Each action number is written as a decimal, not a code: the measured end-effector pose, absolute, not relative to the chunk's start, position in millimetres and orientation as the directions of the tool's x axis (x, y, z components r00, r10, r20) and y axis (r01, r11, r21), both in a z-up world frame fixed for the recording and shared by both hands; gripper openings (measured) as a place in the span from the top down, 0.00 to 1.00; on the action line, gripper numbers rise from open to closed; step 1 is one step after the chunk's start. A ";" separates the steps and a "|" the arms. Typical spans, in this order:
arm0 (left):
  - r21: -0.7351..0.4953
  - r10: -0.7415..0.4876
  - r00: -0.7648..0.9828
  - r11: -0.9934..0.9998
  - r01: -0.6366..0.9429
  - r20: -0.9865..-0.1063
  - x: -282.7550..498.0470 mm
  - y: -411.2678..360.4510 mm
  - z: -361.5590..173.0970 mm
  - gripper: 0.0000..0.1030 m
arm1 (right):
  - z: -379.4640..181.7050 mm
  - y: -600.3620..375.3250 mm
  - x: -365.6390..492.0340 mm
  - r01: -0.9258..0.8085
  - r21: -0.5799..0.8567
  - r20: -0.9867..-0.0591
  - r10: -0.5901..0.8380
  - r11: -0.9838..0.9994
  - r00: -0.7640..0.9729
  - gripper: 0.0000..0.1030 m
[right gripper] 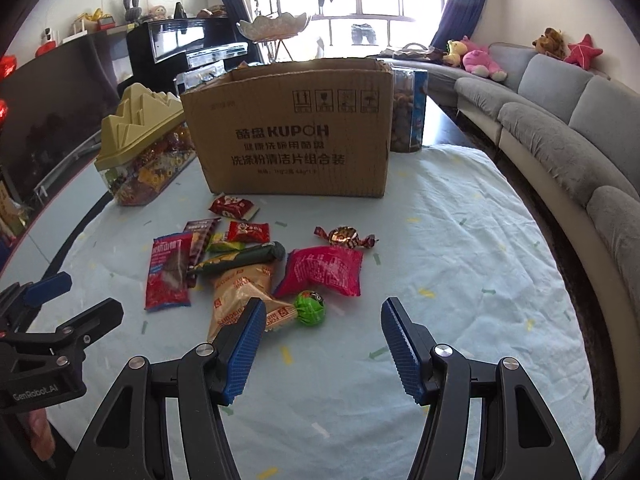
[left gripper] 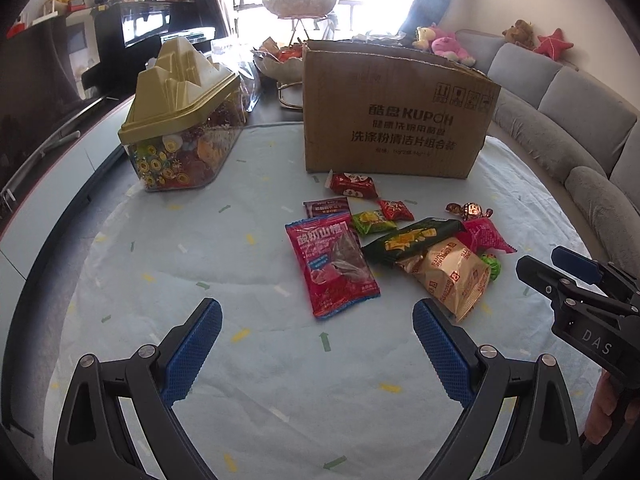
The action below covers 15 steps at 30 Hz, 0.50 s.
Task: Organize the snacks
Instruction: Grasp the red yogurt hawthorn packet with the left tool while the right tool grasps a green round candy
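While snacks (right gripper: 256, 268) lie heaped before the box (right gripper: 288, 136), both tools (left gripper: 316, 344) (right gripper: 323, 340) released, empty

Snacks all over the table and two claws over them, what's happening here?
A person holds a claw in each hand above a loose pile of wrapped snacks on the pale blue tablecloth. The left claw and the right claw are both open and empty. Nothing is picked up yet: the red rectangular snack pouch, the tan biscuit packet and the round green lollipop lie in front of the open brown cardboard box.
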<state>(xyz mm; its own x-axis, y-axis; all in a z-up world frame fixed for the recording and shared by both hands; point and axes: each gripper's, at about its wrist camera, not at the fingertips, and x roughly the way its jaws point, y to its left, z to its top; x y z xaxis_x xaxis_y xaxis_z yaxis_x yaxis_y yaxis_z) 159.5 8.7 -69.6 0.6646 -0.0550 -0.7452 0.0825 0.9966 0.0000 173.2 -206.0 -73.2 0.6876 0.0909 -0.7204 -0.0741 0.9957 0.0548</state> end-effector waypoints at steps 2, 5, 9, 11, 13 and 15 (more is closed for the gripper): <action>0.012 -0.045 0.673 0.997 0.080 -0.738 163.6 7.7 -71.1 0.05 | -76.8 -207.5 176.5 -0.063 0.063 -0.724 0.089 0.996 0.684 0.41; 0.027 -0.029 0.687 0.997 0.071 -0.726 173.6 8.1 -73.3 0.06 | -82.6 -208.2 183.4 -0.053 0.073 -0.732 0.089 0.996 0.676 0.41; 0.054 -0.003 0.698 0.997 0.059 -0.717 187.7 5.7 -78.0 0.06 | -92.1 -209.1 192.8 -0.041 0.096 -0.747 0.099 0.995 0.658 0.42; 0.063 0.003 0.694 0.996 0.061 -0.720 194.9 3.6 -81.0 0.08 | -96.3 -209.2 196.5 -0.040 0.099 -0.756 0.101 0.994 0.647 0.43; 0.063 0.004 0.689 0.996 0.060 -0.725 201.8 2.3 -85.2 0.10 | -99.6 -209.9 199.5 -0.037 0.107 -0.763 0.106 0.994 0.638 0.46; 0.052 -0.004 0.679 0.997 0.061 -0.734 207.7 1.3 -90.1 0.13 | -102.4 -209.4 201.7 -0.038 0.110 -0.767 0.109 0.993 0.633 0.47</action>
<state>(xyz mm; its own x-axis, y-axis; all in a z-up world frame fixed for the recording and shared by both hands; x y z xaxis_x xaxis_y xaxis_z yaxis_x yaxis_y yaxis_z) 207.7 1.3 -90.1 0.6789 -0.0038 -0.7342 0.0615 0.9968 0.0517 201.7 -209.4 -102.4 0.6327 0.1086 -0.7668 -0.0376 0.9933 0.1097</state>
